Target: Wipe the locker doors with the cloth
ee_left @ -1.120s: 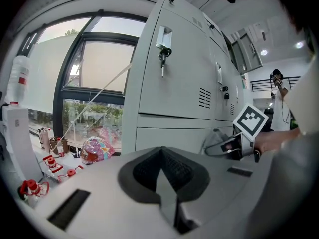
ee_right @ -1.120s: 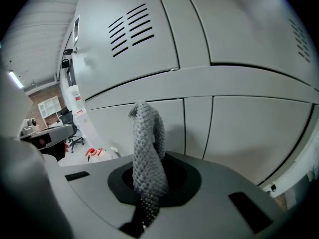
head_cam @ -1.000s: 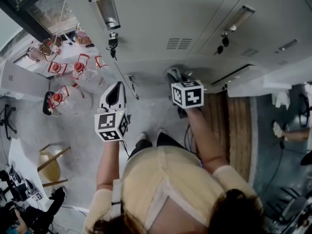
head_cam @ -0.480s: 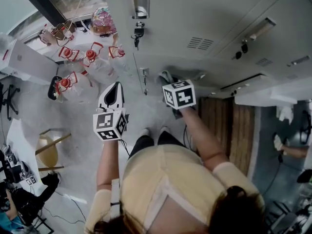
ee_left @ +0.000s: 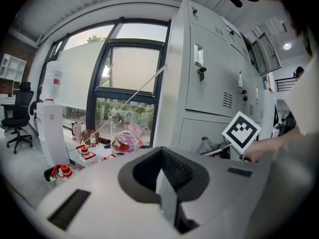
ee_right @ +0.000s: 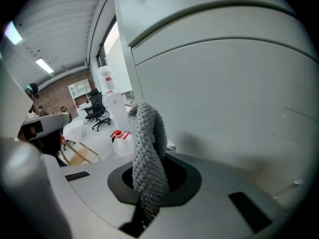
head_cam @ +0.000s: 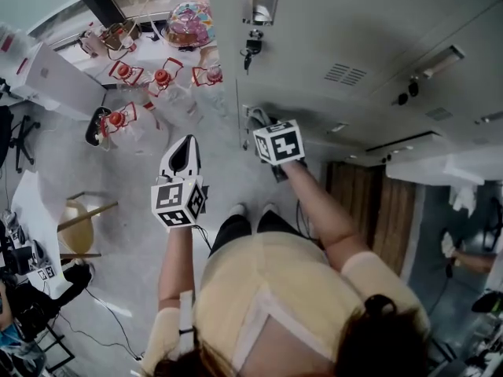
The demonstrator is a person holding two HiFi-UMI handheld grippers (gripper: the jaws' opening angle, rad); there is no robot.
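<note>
Right claw pinches the grey cloth just beside a shut locker door. Left claw is pressed together, empty. Red-capped jugs stand well apart, contents unclear.

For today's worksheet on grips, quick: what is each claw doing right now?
Left claw: closed, holding nothing.
Right claw: closed on the grey cloth.

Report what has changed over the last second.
The right claw, shut on the cloth, slid left along the lockers, toward the hanging key. The left claw stayed shut, empty, held off the lockers. Nothing was taken or released.
</note>
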